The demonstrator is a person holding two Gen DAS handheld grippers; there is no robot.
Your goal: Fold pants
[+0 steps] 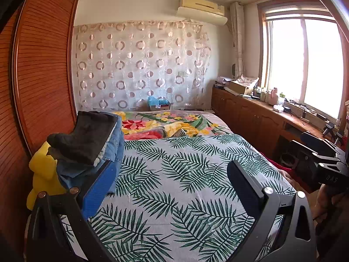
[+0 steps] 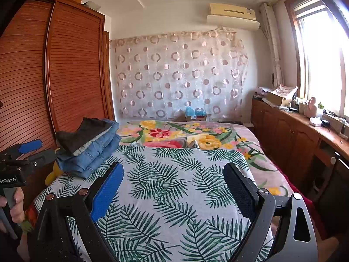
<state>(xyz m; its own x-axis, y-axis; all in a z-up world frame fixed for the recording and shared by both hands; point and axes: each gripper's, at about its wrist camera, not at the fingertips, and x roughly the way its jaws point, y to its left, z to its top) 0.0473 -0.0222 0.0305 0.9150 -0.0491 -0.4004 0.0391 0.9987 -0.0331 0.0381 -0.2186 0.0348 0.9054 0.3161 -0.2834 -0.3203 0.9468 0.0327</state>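
Both grippers hover over the bed (image 1: 174,185), jaws spread and empty: left gripper (image 1: 172,179), right gripper (image 2: 173,179). Palm-leaf sheet (image 2: 174,196) covers the near mattress; a floral blanket (image 2: 174,133) lies beyond. Folded pants stack (image 2: 91,144), dark pair atop blue denim, rests at the bed's left edge beside the louvred wardrobe (image 2: 65,76), above a yellow object (image 1: 42,170). Along the right, a cluttered wooden cabinet (image 1: 250,113) runs beneath the window (image 1: 305,65).
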